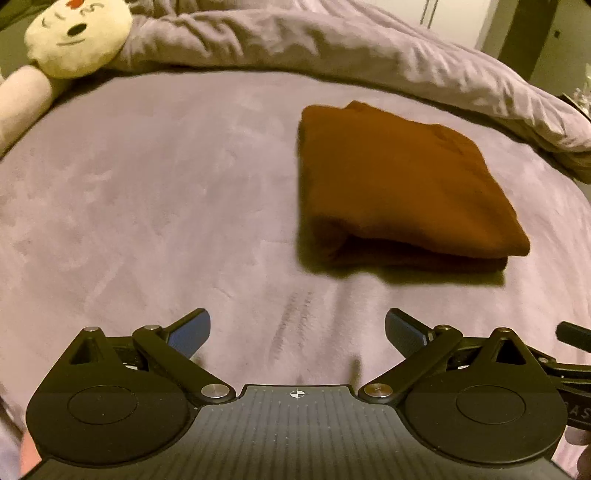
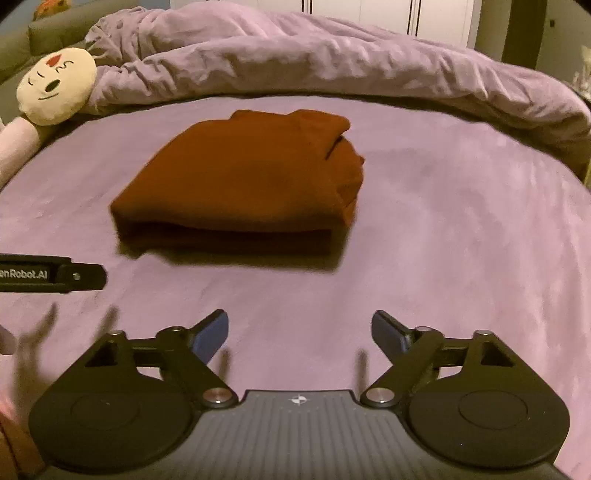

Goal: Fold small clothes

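A rust-brown garment lies folded into a thick rectangle on the purple bed sheet; it also shows in the right wrist view. My left gripper is open and empty, held back from the garment's near left corner. My right gripper is open and empty, a short way in front of the garment's near edge. A black part of the left gripper shows at the left edge of the right wrist view.
A bunched purple duvet runs along the far side of the bed. A cream plush toy with a face lies at the far left; it also shows in the left wrist view. White cupboard doors stand behind.
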Available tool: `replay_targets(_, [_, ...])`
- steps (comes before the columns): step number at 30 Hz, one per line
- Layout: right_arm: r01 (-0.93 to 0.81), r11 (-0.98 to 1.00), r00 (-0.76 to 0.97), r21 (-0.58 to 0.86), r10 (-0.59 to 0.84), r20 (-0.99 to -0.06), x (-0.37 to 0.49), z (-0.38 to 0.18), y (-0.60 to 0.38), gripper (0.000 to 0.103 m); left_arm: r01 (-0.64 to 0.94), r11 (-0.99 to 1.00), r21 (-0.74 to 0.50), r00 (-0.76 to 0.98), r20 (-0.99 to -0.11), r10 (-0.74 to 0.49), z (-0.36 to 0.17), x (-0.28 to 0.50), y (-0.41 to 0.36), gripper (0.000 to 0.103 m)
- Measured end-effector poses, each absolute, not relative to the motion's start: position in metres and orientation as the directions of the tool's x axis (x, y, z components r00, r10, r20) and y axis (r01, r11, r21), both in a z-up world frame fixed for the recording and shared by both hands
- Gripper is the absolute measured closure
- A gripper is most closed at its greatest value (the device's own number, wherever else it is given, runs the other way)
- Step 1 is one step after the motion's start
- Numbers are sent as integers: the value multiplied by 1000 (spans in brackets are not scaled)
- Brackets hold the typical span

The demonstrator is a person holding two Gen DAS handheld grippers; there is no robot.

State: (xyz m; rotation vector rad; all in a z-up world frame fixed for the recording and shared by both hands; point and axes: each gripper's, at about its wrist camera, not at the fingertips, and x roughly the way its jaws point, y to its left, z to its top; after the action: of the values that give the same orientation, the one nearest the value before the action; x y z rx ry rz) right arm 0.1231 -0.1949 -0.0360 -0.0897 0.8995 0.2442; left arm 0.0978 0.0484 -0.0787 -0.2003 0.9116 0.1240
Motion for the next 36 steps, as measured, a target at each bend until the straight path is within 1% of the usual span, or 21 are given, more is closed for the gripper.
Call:
replay_targets(1, [-238, 971, 594, 21, 162, -788, 121, -34, -196, 5, -191, 975, -117, 604, -797, 22, -78, 97, 48, 0])
replay_targets(2, [-224, 974, 594, 11, 145, -791, 120, -32, -194, 4, -189, 975, -117, 598, -801, 20, -78, 96, 48, 0])
replay_targets(8, [-218, 976, 560, -6, 120, -820, 116, -25, -185, 4, -167, 980, -113, 586, -810, 7, -74, 90, 43, 0])
replay_targets(17, [-225, 974, 578, -23, 114, -808, 109, -13, -179, 4, -150, 987, -63, 612, -790, 43, -60, 85, 36, 0])
replay_targets(26, [-212, 976, 600, -40, 98, -794, 112, -5, -179, 4, -146, 988, -57, 610, -791, 45, -57, 85, 36, 0])
replay_targets(36, [-206, 978, 605, -22, 110, -789, 113, -1, -181, 4, -139, 988, -64, 610, -792, 34, -53, 85, 34, 0])
